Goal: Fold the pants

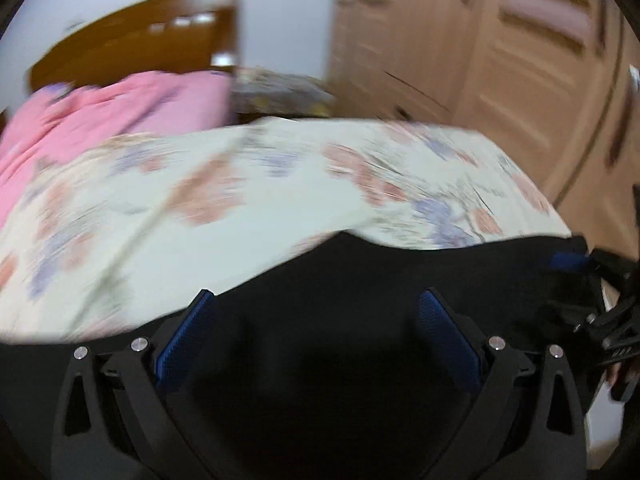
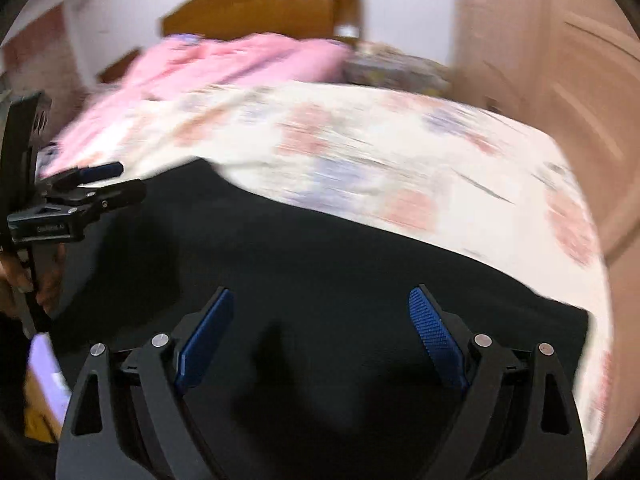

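Note:
Black pants (image 1: 360,280) lie spread on the near part of a bed with a floral sheet (image 1: 240,184); they also show in the right wrist view (image 2: 320,264). My left gripper (image 1: 316,300) is open, its blue pads apart just above the black cloth, holding nothing. My right gripper (image 2: 322,298) is open too, over the pants near their right edge. The right gripper also shows at the right edge of the left wrist view (image 1: 576,264), and the left gripper at the left edge of the right wrist view (image 2: 116,180). Both views are blurred by motion.
A pink blanket (image 1: 100,120) is piled at the bed's head, against a brown wooden headboard (image 1: 140,40). A beige wardrobe (image 1: 500,60) stands to the right of the bed. The bed's right edge (image 2: 592,240) drops off near the wardrobe.

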`<state>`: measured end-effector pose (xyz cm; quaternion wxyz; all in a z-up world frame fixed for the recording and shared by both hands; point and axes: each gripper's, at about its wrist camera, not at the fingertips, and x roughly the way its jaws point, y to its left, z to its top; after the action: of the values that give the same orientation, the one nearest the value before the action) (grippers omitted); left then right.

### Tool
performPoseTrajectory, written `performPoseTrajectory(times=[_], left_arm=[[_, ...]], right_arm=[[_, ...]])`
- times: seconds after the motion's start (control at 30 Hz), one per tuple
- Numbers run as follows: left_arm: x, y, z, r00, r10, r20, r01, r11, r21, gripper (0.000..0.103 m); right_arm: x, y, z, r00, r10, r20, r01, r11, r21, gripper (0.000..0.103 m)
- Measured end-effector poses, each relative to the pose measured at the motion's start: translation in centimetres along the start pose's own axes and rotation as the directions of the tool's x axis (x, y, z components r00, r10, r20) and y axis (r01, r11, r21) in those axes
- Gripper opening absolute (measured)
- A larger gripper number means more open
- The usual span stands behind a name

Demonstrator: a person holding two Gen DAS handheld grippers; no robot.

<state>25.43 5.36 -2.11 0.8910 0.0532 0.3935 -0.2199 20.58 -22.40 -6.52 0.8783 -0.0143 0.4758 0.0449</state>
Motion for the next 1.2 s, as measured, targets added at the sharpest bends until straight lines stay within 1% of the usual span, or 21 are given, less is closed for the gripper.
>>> performPoseTrajectory(times=[0.03,0.07,0.13,0.2,0.23,0.3,0.33,0.4,0.47,0.5,0.53,0.57,0.6,0.63,0.7,0.73,0.77,0.9,1.03,1.13,1.2], left_arm=[[1.8,-1.1,0.1,1.0,-0.025,-0.018,0.026,0.999,0.023,0.101],[3.6,-1.7,0.0,0.999,-0.024,-0.036,0.026,0.999,0.031,0.101],[6.4,-1.8,-0.4,0.997,0.007,-0.072,-0.006,1.0,0.018,0.102],[6.5,-1.9,-0.1,0.998,0.021,-0.054,-0.02,0.999,0.029,0.102],[6.9,-1.3,-0.1,0.997,0.034,-0.068,-0.034,0.999,-0.004,0.102],[6.9,-0.8,0.1,0.998,0.024,-0.059,-0.025,0.999,-0.025,0.102],[7.1,-0.8,0.2,0.998,0.032,-0.062,-0.033,0.999,-0.021,0.102],[7.1,-1.2,0.2,0.996,0.06,-0.071,-0.06,0.998,0.003,0.102],[7.0,-1.2,0.2,0.994,0.078,-0.075,-0.076,0.997,0.019,0.102],[6.9,-1.3,0.1,0.994,0.075,-0.074,-0.074,0.997,0.016,0.102],[6.9,-1.2,0.0,0.995,0.07,-0.072,-0.07,0.997,0.012,0.102],[6.8,-1.3,0.0,0.995,0.069,-0.072,-0.069,0.998,0.011,0.102],[6.8,-1.3,0.0,0.995,0.071,-0.072,-0.07,0.997,0.013,0.102],[6.8,-1.3,0.0,0.995,0.072,-0.072,-0.071,0.997,0.014,0.102],[6.9,-1.2,0.0,0.995,0.071,-0.072,-0.07,0.997,0.014,0.102],[6.9,-1.2,0.0,0.995,0.069,-0.072,-0.068,0.998,0.013,0.102],[6.9,-1.2,0.0,0.995,0.068,-0.072,-0.067,0.998,0.012,0.102],[6.9,-1.2,0.1,0.996,0.057,-0.068,-0.057,0.998,0.003,0.102],[6.9,-1.2,0.1,0.996,0.059,-0.068,-0.059,0.998,0.005,0.102],[6.9,-1.3,0.0,0.996,0.062,-0.069,-0.062,0.998,0.007,0.102],[7.0,-1.3,0.0,0.995,0.066,-0.069,-0.065,0.998,0.011,0.102]], right_arm=[[0.5,-0.6,-1.5,1.0,0.0,-0.029,0.0,1.0,-0.011,0.087],[0.6,-0.4,-2.5,1.0,0.008,-0.007,-0.008,0.999,-0.052,0.087],[0.2,-0.1,-3.6,1.0,0.004,0.007,-0.003,0.995,-0.101,0.087],[-0.1,-0.7,-4.3,0.999,0.043,0.026,-0.039,0.993,-0.112,0.087],[-0.2,-1.3,-4.4,0.998,0.06,0.032,-0.056,0.992,-0.109,0.087],[-0.7,-2.1,-4.3,0.996,0.082,0.035,-0.078,0.991,-0.106,0.087],[-1.9,-1.7,-4.9,0.996,0.079,0.034,-0.075,0.991,-0.108,0.087],[-2.1,-1.3,-4.7,0.998,0.058,0.024,-0.055,0.993,-0.104,0.087],[-3.2,-0.8,-4.1,0.998,0.051,0.043,-0.048,0.998,-0.05,0.088],[-3.6,-0.5,-3.8,0.994,0.091,0.064,-0.09,0.996,-0.023,0.088],[-4.1,0.3,-3.5,0.981,0.173,0.089,-0.174,0.985,-0.007,0.088],[-4.1,1.2,-3.4,0.969,0.229,0.093,-0.229,0.973,-0.013,0.088],[-3.7,2.5,-3.4,0.963,0.256,0.079,-0.254,0.967,-0.038,0.088],[-2.9,4.1,-3.6,0.97,0.236,0.049,-0.232,0.969,-0.082,0.088],[-1.0,6.2,-4.3,0.987,0.158,-0.018,-0.159,0.977,-0.142,0.088],[-1.0,7.2,-5.2,0.994,0.108,0.008,-0.104,0.974,-0.203,0.09],[-1.2,7.5,-5.7,0.995,0.097,0.014,-0.091,0.968,-0.233,0.09],[-2.3,6.0,-6.7,0.989,0.146,-0.02,-0.147,0.963,-0.225,0.09],[-3.2,6.0,-6.6,0.994,0.11,0.016,-0.105,0.976,-0.191,0.09],[-2.5,6.3,-7.3,0.993,0.116,0.001,-0.114,0.973,-0.203,0.091],[-2.9,5.6,-6.7,0.989,0.142,-0.032,-0.145,0.968,-0.206,0.091]])
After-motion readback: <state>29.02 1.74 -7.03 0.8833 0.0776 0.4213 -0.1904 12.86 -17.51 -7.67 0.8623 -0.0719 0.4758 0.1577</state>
